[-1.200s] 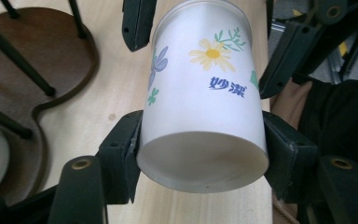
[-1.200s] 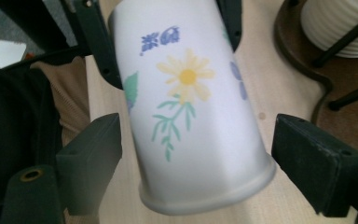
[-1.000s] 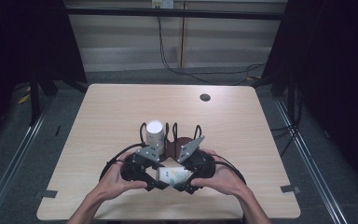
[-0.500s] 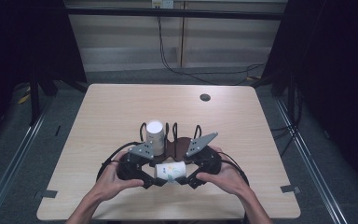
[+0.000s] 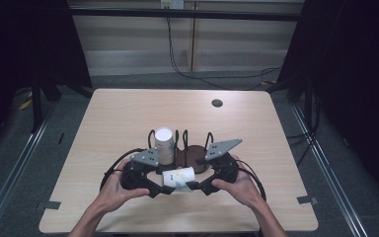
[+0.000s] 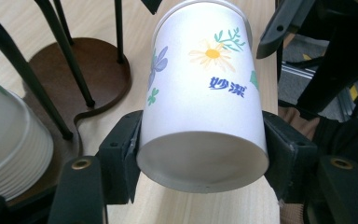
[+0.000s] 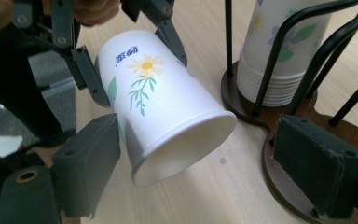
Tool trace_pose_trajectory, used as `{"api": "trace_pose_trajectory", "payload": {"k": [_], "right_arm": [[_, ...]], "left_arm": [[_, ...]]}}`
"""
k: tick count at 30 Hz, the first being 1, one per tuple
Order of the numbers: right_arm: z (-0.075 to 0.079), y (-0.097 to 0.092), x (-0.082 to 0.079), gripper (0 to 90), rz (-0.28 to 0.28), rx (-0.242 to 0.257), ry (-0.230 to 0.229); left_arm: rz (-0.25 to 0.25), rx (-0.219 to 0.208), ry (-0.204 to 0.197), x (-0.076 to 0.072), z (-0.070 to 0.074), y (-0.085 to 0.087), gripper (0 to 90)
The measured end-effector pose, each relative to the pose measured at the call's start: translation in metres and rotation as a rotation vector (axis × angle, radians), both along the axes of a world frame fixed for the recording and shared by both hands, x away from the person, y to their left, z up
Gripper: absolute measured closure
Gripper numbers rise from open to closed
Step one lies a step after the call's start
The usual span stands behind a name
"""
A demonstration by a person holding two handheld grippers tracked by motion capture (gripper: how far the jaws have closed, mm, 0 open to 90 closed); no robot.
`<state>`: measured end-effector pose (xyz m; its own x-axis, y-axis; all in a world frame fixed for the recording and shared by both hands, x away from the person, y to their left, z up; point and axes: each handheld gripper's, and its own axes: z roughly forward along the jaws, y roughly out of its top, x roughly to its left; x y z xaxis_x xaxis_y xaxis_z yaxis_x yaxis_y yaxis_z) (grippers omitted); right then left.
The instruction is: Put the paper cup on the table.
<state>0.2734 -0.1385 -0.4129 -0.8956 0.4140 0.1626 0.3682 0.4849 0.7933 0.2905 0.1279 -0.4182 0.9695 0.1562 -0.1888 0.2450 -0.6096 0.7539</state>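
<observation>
A white paper cup [image 5: 178, 178] with printed daisies, green sprigs and small blue lettering lies on its side, low in the centre of the high view, lifted just above the counter [image 5: 118, 118]. Its body looks uncrushed.

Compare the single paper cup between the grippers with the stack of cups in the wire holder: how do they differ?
The single cup lies on its side off the table, clamped near its base by the left gripper; the stack of cups stands upright in the wire holder, untouched. The single cup is one cup alone; the stack shows many nested rims. Both are white with a flower print.
</observation>
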Motion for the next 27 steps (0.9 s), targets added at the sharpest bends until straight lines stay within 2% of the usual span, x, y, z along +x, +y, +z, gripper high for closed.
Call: {"api": "trace_pose_trajectory", "payload": {"k": [1,2,4,8,9,12,15,17,22,27], "right_arm": [[0.000,-0.003,0.000,14.7,-0.017,0.031,-0.005],[0.000,-0.003,0.000,14.7,-0.017,0.031,-0.005],[-0.001,-0.005,0.000,14.5,-0.020,0.062,0.004],[0.002,-0.009,-0.001,14.1,-0.038,0.100,-0.011],[0.002,-0.010,0.000,14.1,-0.037,0.132,-0.012],[0.002,-0.010,0.000,14.1,-0.037,0.159,-0.007],[0.001,-0.009,0.001,14.0,-0.037,0.159,-0.006],[-0.001,-0.010,0.000,14.4,-0.035,0.177,0.004],[-0.004,-0.010,-0.001,14.9,-0.032,0.200,0.009],[-0.001,-0.010,0.001,14.7,-0.008,0.255,0.019]], "left_arm": [[0.000,-0.001,-0.012,-0.001,0.000,0.000,37.4],[0.000,-0.001,-0.012,-0.001,0.000,0.000,37.4],[0.011,-0.013,-0.009,-0.002,0.000,0.000,37.4],[0.013,-0.027,-0.018,-0.002,0.003,0.001,37.4],[0.011,-0.029,-0.018,-0.002,0.003,0.001,37.4],[0.017,-0.050,-0.014,0.000,0.004,0.002,37.4],[0.019,-0.059,-0.021,0.001,0.005,0.003,37.4],[0.023,-0.088,-0.017,0.000,0.009,0.007,37.4],[0.020,-0.101,-0.025,-0.002,0.012,0.010,37.4],[0.021,-0.121,-0.025,-0.004,0.018,0.011,37.4]]}}
